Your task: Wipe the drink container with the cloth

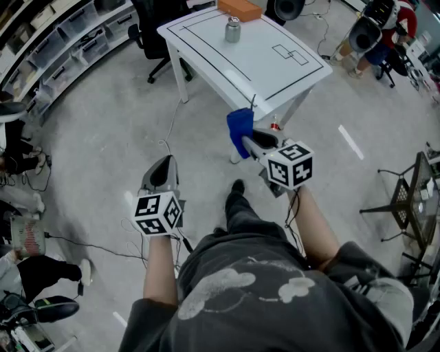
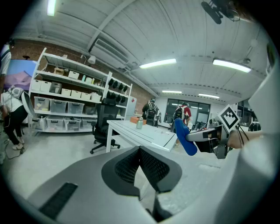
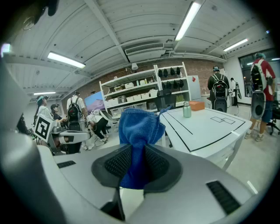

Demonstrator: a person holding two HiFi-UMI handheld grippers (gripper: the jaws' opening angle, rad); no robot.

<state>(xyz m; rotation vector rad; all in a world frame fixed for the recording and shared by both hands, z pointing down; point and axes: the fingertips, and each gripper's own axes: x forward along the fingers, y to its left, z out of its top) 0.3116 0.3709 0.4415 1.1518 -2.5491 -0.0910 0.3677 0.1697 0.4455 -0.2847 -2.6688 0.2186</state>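
Note:
A small metal drink container (image 1: 233, 29) stands on the white table (image 1: 275, 75) at its far side; it also shows as the container (image 3: 187, 110) in the right gripper view and the container (image 2: 139, 124) in the left gripper view. My right gripper (image 1: 246, 141) is shut on a blue cloth (image 1: 239, 130), held in the air short of the table's near corner; the cloth (image 3: 138, 142) bulges up between the pads. My left gripper (image 1: 161, 170) hangs over the floor to the left, shut with nothing in it.
An orange box (image 1: 238, 9) lies behind the container. A black office chair (image 1: 152, 27) stands left of the table. Shelves with bins (image 1: 62, 34) line the left wall. Cables run across the floor, and other people stand about the room.

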